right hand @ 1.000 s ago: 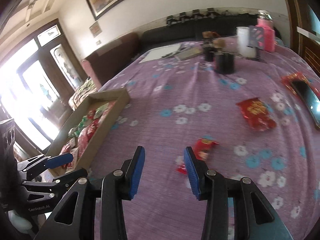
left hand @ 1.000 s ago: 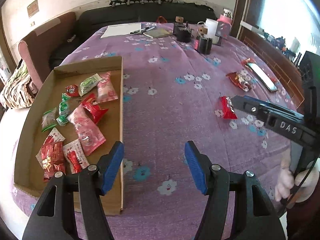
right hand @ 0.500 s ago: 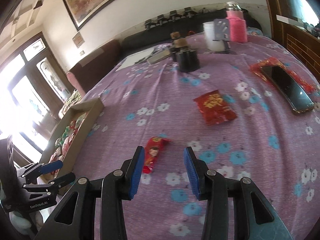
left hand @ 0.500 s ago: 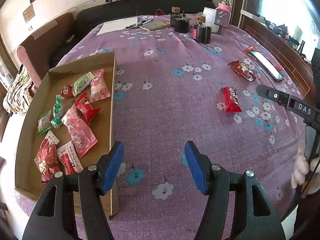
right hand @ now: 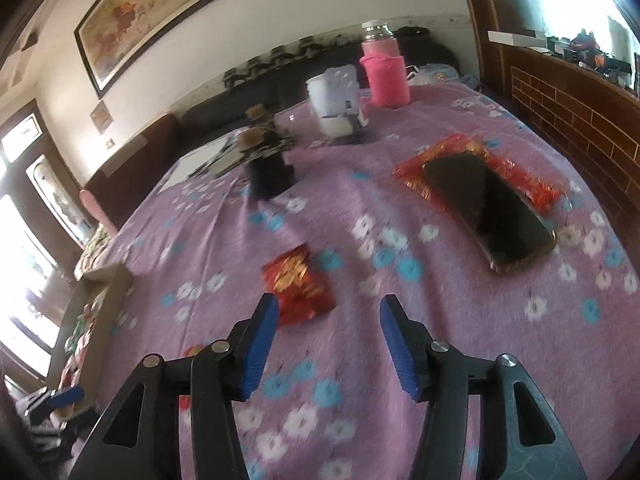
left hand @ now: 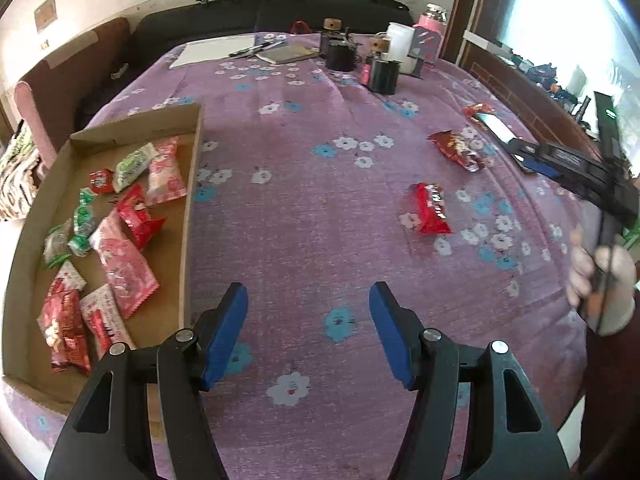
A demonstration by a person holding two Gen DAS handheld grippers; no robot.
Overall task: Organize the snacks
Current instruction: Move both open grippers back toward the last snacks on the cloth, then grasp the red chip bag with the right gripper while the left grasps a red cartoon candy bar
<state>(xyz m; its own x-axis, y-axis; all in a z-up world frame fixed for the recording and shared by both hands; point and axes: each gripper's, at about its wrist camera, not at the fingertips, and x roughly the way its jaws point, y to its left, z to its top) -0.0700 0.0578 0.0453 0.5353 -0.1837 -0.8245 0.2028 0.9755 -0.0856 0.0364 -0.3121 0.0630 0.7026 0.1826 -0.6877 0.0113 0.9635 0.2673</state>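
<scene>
A cardboard tray (left hand: 191, 184) at the table's left holds several red, pink and green snack packets (left hand: 124, 268). Two loose red packets lie on the purple floral cloth: a narrow one (left hand: 430, 208) mid-right and a wider one (left hand: 456, 150) beyond it. My left gripper (left hand: 308, 328) is open and empty above the cloth beside the tray. My right gripper (right hand: 326, 340) is open and empty, just short of the wider red packet (right hand: 298, 284), which lies near its left finger. The right gripper also shows in the left wrist view (left hand: 532, 160), at the right.
A phone (right hand: 488, 216) lies on a red wrapper (right hand: 532, 184) at the right. Dark jars (right hand: 266, 168), a white container (right hand: 334, 104), a pink bottle (right hand: 386, 76) and papers (left hand: 212, 50) stand at the far end. A sofa is behind.
My right gripper has moved right and forward, from the narrow red packet to the wider one, and its jaws have opened wider. My left gripper has barely moved.
</scene>
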